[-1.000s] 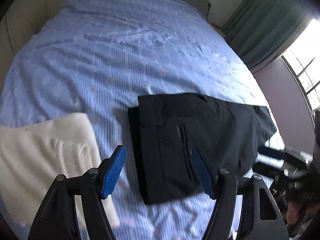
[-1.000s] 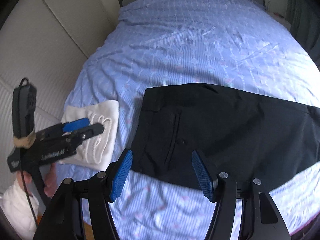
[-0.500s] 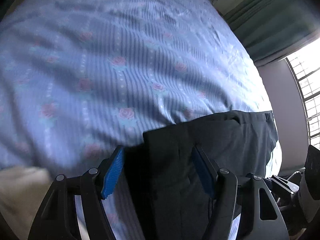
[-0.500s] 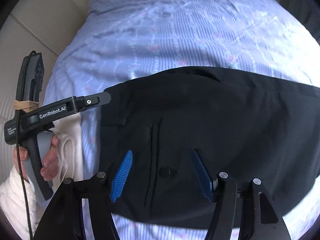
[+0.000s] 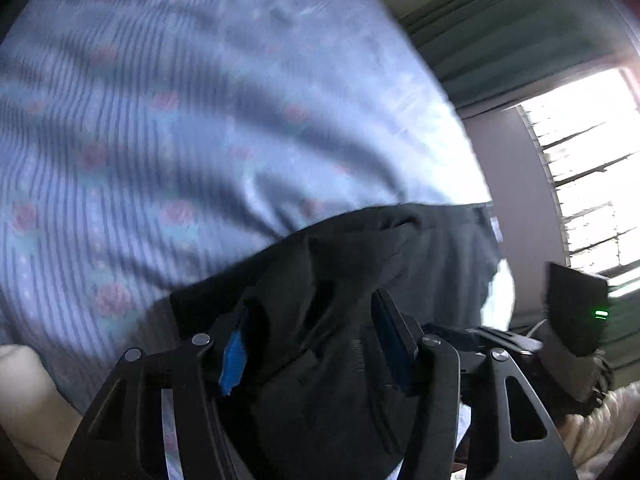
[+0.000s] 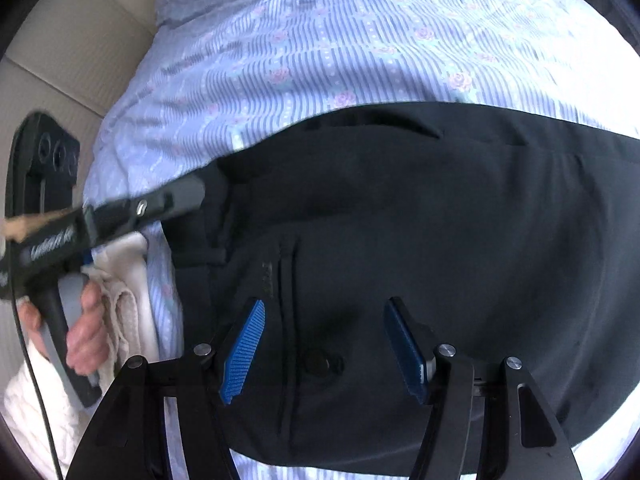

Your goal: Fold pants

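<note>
Folded black fabric pants (image 6: 420, 248) lying flat on a bed covered by a blue striped bedsheet with small pink roses (image 6: 320, 48), the waistband end toward the left of the right wrist view, a slit pocket and a dark button facing up.

Left gripper (image 5: 312, 344), black frame with blue ribbed pads, pushed into the waistband edge of the pants; dark cloth bunched up in a raised fold between the two pads and hiding most of the left one. Jaws just drawn closer together around that fold, cloth between them; firm pressing of both pads on the cloth not clear from this blurred view. Same gripper seen from the right wrist view (image 6: 200, 194) as a black bar reaching in from the left to the pants' corner, held by a hand (image 6: 82, 332) in a white knitted sleeve.

Right gripper (image 6: 324, 348) hovering low over the pants near the pocket and button, blue pads apart, jaws open, nothing clamped between them.

Cream knitted folded garment (image 6: 132, 280) lying just beside the pants on the left. Green curtain (image 5: 500, 36) and bright window (image 5: 592, 168) beyond the far side of the bed.
</note>
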Demonstrator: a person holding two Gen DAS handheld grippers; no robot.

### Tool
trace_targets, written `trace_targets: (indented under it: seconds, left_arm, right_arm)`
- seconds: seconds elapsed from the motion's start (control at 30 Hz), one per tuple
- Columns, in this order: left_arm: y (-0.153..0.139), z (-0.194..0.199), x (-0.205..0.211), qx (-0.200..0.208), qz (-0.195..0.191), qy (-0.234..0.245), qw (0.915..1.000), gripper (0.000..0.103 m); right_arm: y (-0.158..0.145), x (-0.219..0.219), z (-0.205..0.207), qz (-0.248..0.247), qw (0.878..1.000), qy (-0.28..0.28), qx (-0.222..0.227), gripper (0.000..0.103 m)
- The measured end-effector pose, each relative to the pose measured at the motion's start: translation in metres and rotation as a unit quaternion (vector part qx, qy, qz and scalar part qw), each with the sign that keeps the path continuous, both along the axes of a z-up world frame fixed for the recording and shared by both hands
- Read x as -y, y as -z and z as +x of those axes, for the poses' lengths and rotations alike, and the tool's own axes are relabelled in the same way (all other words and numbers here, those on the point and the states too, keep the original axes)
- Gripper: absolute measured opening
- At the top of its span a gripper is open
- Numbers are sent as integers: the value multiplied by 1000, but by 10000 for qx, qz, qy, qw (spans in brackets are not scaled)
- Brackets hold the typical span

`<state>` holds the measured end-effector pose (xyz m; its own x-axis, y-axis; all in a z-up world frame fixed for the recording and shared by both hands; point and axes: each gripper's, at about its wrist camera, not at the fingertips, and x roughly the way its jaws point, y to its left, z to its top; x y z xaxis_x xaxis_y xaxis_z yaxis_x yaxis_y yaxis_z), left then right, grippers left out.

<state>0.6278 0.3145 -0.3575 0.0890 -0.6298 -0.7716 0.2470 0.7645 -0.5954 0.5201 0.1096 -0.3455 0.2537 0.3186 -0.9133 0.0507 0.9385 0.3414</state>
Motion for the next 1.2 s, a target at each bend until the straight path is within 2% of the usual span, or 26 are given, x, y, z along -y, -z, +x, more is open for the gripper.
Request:
trace_targets:
  seconds: [0.07, 0.1, 0.13, 0.2, 0.27, 0.4, 0.43, 0.6, 0.67, 0.77, 0.8, 0.87, 0.9, 0.93, 1.03, 1.13, 1.2]
  left_arm:
    - [14, 10, 4, -257, 145, -134, 9995, 52]
    - [18, 14, 4, -394, 190, -265, 9987, 42]
    - [20, 18, 2, -544, 301, -499, 9968, 27]
    - [18, 17, -7, -701, 355, -763, 9940, 20]
    - [12, 7, -17, -715, 269, -1002, 9920, 20]
    - [-13, -22, -16, -68, 919, -917, 9915, 18]
    - [-15, -23, -16, 49, 978, -867, 9914, 18]
    - [-5, -6, 0, 321, 1531, -520, 9863, 19]
    - [-7, -2, 6, 439, 1580, -492, 9852, 19]
    - [-10, -3, 1, 375, 1620, -594, 9843, 25]
    - [-17, -6, -1, 443, 1749, -659, 9814, 32]
    - [-37, -14, 1, 747, 2161, -830, 9700, 47]
    - [-51, -21, 3, 956, 2315, -911, 9638, 64]
    - [-67, -30, 4, 1143, 2337, -920, 9612, 69]
    - [-105, -59, 6, 1480, 2425, -784, 9556, 71]
    - [-143, -99, 21, 1910, 2564, -585, 9457, 76]
    - [-164, -124, 38, 2093, 2503, -442, 9442, 80]
  right_arm:
    - [0, -2, 4, 41, 10000, 3, 14, 63]
    - [-1, -2, 6, 36, 10000, 1, 10, 63]
    - [-1, -4, 7, 29, 10000, -6, 9, 63]
    - [-4, -4, 6, 34, 10000, -21, 23, 63]
    - [-7, -6, 6, 40, 10000, -46, 62, 63]
    - [-15, -12, 2, 52, 9996, -189, 224, 63]
    - [-18, -14, 1, 17, 9993, -247, 295, 63]
    - [-23, -21, -6, -228, 9972, -497, 519, 63]
    - [-26, -18, -9, -355, 9962, -511, 605, 63]
    - [-33, -9, -17, -413, 9959, -460, 656, 63]
    - [-35, -6, -19, -430, 9960, -428, 663, 63]
    - [-40, 0, -24, -468, 9959, -350, 693, 63]
    - [-46, 6, -28, -457, 9957, -299, 754, 63]
    - [-48, 8, -30, -459, 9954, -280, 787, 63]
    - [-66, 23, -48, -468, 9945, -221, 907, 63]
    - [-88, 36, -71, -435, 9933, -211, 1052, 63]
    - [-106, 46, -90, -443, 9915, -217, 1201, 63]
